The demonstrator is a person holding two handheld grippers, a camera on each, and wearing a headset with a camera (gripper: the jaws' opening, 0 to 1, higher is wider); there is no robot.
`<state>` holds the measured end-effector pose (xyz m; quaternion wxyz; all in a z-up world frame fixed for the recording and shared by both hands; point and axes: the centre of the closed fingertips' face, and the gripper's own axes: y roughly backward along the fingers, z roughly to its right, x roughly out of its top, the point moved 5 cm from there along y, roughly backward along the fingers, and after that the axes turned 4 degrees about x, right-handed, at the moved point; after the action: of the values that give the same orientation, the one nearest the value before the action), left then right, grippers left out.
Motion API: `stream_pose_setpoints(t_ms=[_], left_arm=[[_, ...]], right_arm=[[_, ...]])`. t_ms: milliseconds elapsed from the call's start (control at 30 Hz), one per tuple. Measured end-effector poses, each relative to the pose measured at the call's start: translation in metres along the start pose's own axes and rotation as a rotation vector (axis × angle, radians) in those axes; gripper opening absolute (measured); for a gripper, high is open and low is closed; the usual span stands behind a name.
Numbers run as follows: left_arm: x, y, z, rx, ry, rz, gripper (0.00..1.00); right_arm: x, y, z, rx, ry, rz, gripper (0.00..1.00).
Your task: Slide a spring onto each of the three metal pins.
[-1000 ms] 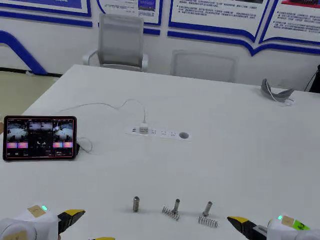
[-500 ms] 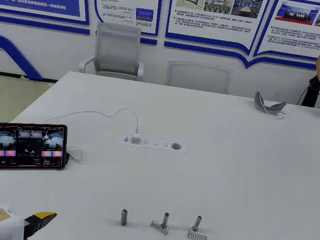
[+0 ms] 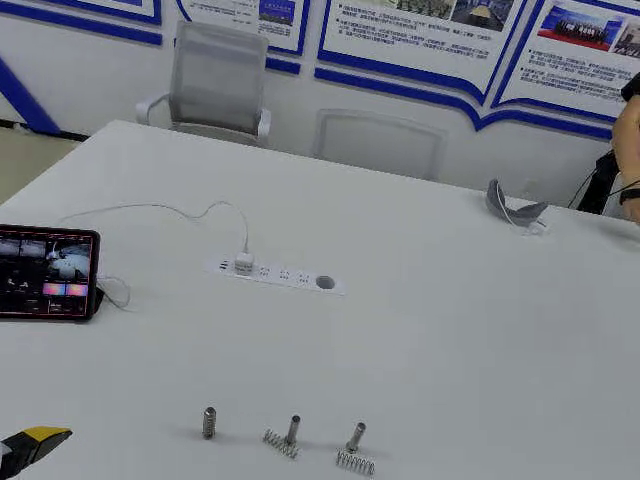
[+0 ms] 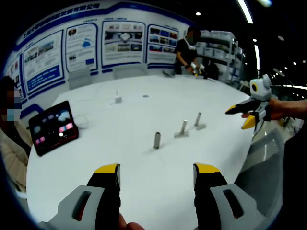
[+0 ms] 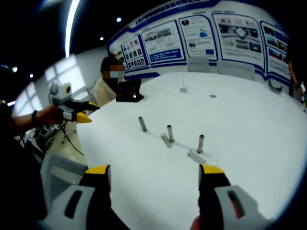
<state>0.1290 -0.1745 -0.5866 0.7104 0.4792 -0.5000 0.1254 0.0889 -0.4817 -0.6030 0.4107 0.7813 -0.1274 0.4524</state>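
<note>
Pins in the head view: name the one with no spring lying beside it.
The leftmost pin; loose springs lie beside the middle pin and right pin.

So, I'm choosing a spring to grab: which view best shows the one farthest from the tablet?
Right gripper view: the spring is nearest, coils distinct. Head view shows it small at the bottom edge; left gripper view, a blur at the pin's base.
</note>
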Motion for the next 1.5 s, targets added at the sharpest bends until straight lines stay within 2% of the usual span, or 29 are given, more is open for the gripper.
stream_pose_setpoints(t_ms=[67,300,467,633,900,1067,1167,1333,1500], left_arm=[[0.002,-0.001,0.004,-0.005,0.005,0.007,0.63],[0.007,-0.008,0.019,-0.039,-0.031,0.007,0.63],[0.010,-0.020,0.032,-0.082,-0.079,-0.009,0.62],[0.012,-0.035,0.045,-0.124,-0.119,-0.029,0.62],[0.020,-0.065,0.076,-0.216,-0.220,-0.047,0.62],[0.019,-0.083,0.095,-0.264,-0.247,-0.054,0.61],[0.020,-0.090,0.106,-0.284,-0.251,-0.052,0.61],[0.019,-0.108,0.113,-0.306,-0.286,-0.065,0.60],[0.023,-0.125,0.117,-0.322,-0.290,-0.074,0.58]], right_arm=[[0.001,-0.007,-0.006,0.027,0.018,-0.010,0.76],[0.003,-0.019,-0.019,0.045,0.078,-0.048,0.76],[0.004,-0.017,-0.016,0.028,0.075,-0.031,0.76],[-0.001,-0.013,-0.012,0.018,0.066,-0.043,0.76],[-0.003,-0.007,-0.009,0.018,0.071,-0.056,0.76],[-0.008,-0.003,-0.006,0.021,0.088,-0.081,0.76],[-0.007,0.001,-0.004,0.022,0.087,-0.076,0.76],[-0.006,0.004,0.001,0.006,0.067,-0.059,0.76],[-0.008,0.005,0.004,0.001,0.054,-0.052,0.75]])
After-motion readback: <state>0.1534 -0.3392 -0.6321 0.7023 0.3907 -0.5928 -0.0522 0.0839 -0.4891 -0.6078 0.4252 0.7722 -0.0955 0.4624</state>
